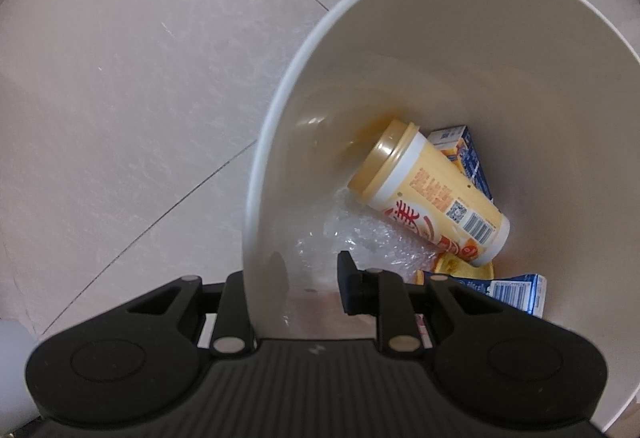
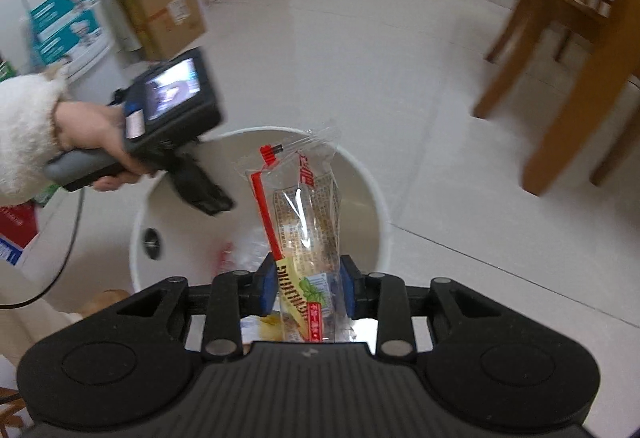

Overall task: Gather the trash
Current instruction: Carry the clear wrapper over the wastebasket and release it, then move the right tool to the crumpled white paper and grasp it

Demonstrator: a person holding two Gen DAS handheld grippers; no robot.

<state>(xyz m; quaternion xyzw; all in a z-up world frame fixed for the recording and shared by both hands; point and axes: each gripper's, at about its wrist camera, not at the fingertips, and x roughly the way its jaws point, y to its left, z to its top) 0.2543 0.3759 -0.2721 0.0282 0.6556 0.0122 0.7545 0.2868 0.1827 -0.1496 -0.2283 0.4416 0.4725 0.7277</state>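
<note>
The bin point(image 1: 276, 142) was white, the cup point(image 1: 430, 194) yellow with red lettering, the cartons point(image 1: 472, 158) blue, the wrapper point(image 2: 304, 206) clear, red-striped.

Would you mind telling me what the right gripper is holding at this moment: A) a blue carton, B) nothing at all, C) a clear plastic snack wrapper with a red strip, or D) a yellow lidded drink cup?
C: in the right wrist view the right gripper has its blue pads closed on the clear snack wrapper above the white bin; the yellow cup already lies inside the bin.
</note>
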